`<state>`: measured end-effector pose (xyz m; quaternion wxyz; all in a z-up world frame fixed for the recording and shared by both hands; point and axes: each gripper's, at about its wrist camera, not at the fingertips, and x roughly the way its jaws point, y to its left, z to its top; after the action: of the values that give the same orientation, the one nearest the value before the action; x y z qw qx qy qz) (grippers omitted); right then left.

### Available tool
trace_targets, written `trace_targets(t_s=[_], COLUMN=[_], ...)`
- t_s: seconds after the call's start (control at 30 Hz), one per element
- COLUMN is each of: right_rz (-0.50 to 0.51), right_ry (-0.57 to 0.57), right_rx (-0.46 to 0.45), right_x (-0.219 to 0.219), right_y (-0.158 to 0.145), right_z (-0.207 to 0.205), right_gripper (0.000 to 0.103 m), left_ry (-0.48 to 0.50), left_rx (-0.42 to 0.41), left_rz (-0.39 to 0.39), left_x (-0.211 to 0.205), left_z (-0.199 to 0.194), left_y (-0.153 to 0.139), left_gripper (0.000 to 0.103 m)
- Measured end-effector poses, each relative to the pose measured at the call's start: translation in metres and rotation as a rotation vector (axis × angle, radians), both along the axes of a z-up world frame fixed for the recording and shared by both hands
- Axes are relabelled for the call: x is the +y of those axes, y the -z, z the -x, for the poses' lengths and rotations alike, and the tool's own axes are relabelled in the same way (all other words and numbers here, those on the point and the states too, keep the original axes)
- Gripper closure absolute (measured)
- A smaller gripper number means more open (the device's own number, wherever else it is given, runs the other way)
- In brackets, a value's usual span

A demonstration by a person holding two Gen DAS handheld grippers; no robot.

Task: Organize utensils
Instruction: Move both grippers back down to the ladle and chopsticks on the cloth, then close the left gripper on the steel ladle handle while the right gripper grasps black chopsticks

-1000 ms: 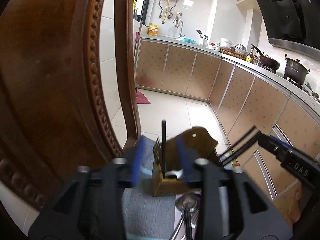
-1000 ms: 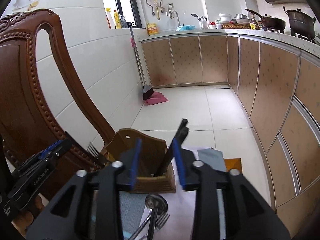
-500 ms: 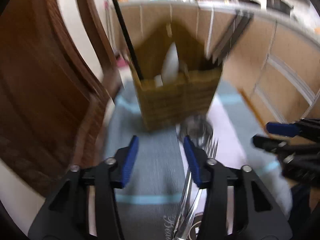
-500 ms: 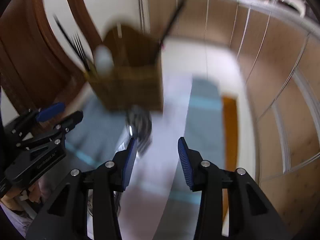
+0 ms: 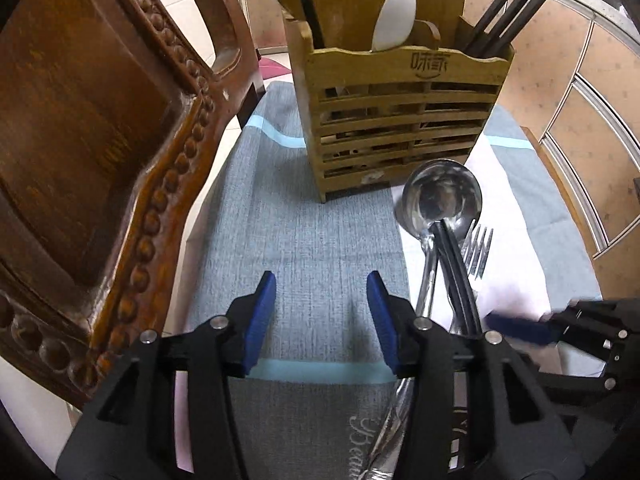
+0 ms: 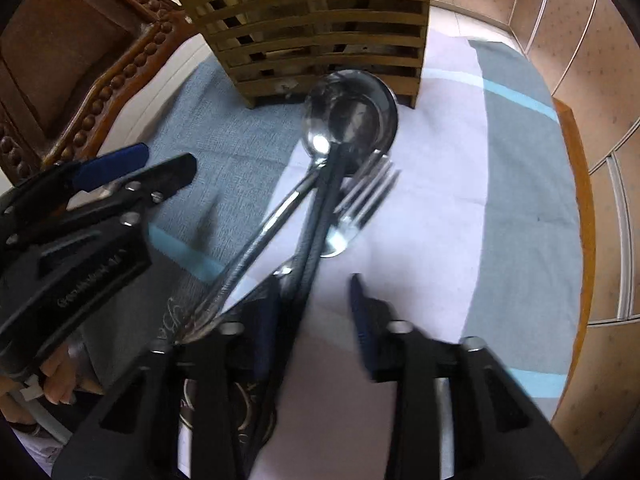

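A slatted wooden utensil holder (image 5: 400, 120) stands on a grey-blue cloth (image 5: 312, 248). It holds a white spoon (image 5: 394, 12) and black chopsticks (image 5: 516, 4). In front of it lie a steel ladle (image 5: 442, 200), a fork (image 5: 476, 248) and black chopsticks (image 5: 456, 272). My left gripper (image 5: 322, 312) is open and empty above the cloth, left of the pile. My right gripper (image 6: 314, 316) is open, low over the ladle handle (image 6: 264, 232) and chopsticks (image 6: 320, 216), with the fork (image 6: 360, 200) just ahead.
A carved wooden chair back (image 5: 88, 140) rises close on the left. The table's wooden edge (image 6: 576, 184) curves on the right, with kitchen cabinets (image 5: 580, 80) beyond. The holder (image 6: 320, 20) stands right behind the ladle bowl.
Both grippers have come down from above the holder to just over the cloth and the loose utensils. Both stayed open.
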<state>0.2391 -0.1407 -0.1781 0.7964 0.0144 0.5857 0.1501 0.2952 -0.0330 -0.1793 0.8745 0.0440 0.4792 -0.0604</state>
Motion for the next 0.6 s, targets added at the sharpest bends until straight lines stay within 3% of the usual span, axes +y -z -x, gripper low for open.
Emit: trace_targets(t_s=[0.17, 0.27, 0.37, 0.6], right_rz=[-0.066, -0.072, -0.002, -0.009], right_ry=[0.056, 0.106, 0.176, 0.187], right_rx=[0.037, 0.011, -0.033, -0.026], right_x=[-0.015, -0.035, -0.057, -0.072], right_y=[-0.001, -0.011, -0.017, -0.013], right_z=[-0.001, 0.0, -0.002, 0.0], right_gripper=[0.089, 0.099, 0.1, 0.098], left_ry=[0.005, 0.016, 0.029, 0.127], left_rx=[0.002, 0.006, 0.019, 0.05], left_rz=[0.004, 0.012, 0.015, 0.051], left_x=[-0.001, -0.003, -0.006, -0.033], left_z=[0.003, 0.002, 0.002, 0.003], left_y=[-0.002, 0.001, 0.004, 0.009], left_gripper=[0.053, 0.052, 0.052, 0.05])
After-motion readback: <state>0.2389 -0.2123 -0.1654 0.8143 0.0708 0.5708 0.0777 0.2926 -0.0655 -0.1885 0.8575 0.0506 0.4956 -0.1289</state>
